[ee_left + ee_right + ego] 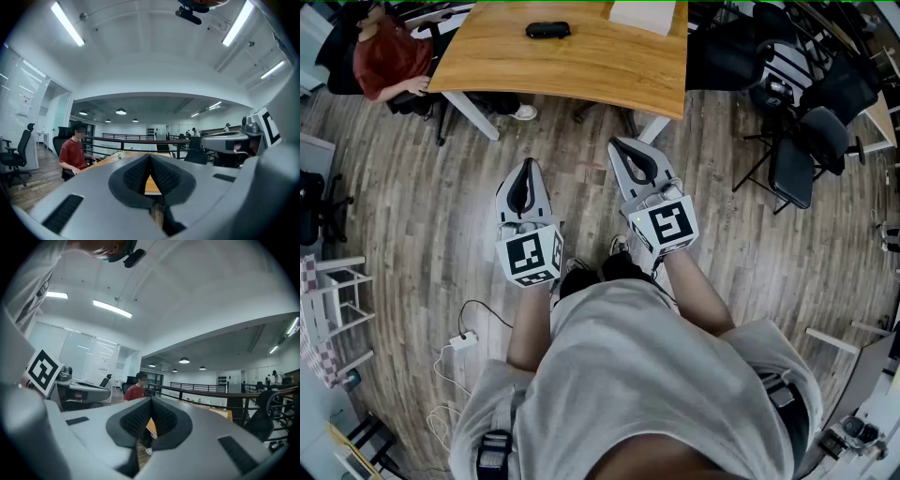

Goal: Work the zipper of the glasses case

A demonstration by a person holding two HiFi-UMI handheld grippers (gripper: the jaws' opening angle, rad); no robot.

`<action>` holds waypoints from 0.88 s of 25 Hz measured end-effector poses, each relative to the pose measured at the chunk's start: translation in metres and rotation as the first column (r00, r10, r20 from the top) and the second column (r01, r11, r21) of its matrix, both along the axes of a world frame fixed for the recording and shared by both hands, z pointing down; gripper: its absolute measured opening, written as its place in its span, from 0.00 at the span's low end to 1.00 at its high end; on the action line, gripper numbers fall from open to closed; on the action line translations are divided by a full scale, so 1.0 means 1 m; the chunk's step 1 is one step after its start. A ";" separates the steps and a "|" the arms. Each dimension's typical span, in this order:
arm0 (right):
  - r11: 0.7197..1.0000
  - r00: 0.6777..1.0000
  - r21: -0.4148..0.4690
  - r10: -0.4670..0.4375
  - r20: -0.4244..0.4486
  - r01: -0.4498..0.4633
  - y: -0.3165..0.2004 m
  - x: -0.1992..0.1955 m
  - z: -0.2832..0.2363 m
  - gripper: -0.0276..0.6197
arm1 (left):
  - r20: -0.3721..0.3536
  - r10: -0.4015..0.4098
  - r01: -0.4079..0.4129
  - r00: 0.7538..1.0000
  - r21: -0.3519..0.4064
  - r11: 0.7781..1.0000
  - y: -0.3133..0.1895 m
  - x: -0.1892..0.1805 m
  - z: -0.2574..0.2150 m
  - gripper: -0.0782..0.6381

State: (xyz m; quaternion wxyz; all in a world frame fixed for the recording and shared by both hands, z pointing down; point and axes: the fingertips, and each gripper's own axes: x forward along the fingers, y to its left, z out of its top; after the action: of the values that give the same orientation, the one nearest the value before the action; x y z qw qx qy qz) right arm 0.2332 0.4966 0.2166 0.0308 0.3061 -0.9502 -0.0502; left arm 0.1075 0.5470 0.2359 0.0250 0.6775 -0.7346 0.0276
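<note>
A dark glasses case (548, 30) lies on the wooden table (572, 56) at the far side of the head view, well ahead of both grippers. My left gripper (525, 174) is held over the floor in front of the table, its jaws shut with nothing between them. My right gripper (628, 155) is beside it, slightly further forward and nearer the table's edge, also shut and empty. In the left gripper view the left gripper (150, 161) points level across the room toward the table. The right gripper (151, 404) in its own view does the same.
A person in a red shirt (384, 56) sits at the table's left end. A white sheet (642, 14) lies at the table's far right. Black folding chairs (802, 150) stand to the right. A white rack (333, 300) and a power strip with cable (461, 340) are on the floor at left.
</note>
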 end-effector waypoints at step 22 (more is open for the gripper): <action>0.999 1.000 -0.046 0.024 -0.005 -0.024 -0.087 -0.036 0.049 0.08 | -0.038 0.037 -0.040 0.999 -0.071 0.997 -0.087 -0.039 0.053 0.14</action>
State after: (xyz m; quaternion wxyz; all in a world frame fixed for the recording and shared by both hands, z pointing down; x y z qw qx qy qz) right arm 0.1974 0.4093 0.2652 0.0405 0.3166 -0.9473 -0.0288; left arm 0.0685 0.4596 0.2887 0.0623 0.6906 -0.7193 0.0420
